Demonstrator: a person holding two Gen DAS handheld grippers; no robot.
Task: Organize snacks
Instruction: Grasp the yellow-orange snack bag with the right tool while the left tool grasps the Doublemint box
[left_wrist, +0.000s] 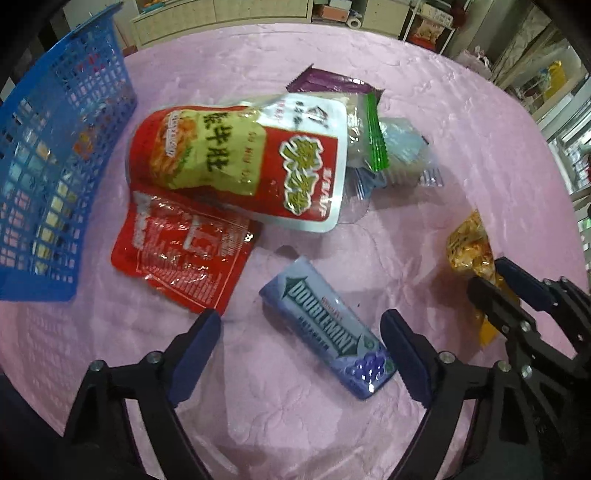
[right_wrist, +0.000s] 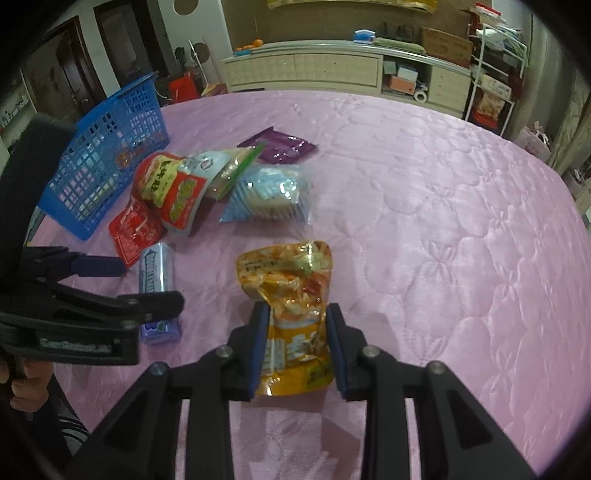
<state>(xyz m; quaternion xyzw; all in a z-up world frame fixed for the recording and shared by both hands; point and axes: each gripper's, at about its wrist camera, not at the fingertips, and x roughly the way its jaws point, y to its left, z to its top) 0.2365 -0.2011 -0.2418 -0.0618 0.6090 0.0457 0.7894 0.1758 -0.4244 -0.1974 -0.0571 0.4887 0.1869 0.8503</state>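
Closest to the right wrist camera, the right gripper (right_wrist: 297, 345) is clamped on the lower part of a yellow snack pouch (right_wrist: 286, 280), one pad on either side edge. That pouch looks light, crinkly and soft, so it will likely flop above the grip and could slip on its glossy film; holding it low across the width seems sound.

Near it, the gum pack (left_wrist: 328, 328) lies flat on the pink cloth (left_wrist: 424, 110). It looks small, stiff and smooth, best pinched across its narrow width. The left gripper (left_wrist: 301, 354) hangs over it with jaws apart, one pad on each side, neither pressing it.

Further out, a big red pouch (left_wrist: 236, 162) rests on other packets. The blue basket (left_wrist: 55, 155) stands beside them, probably where everything goes.
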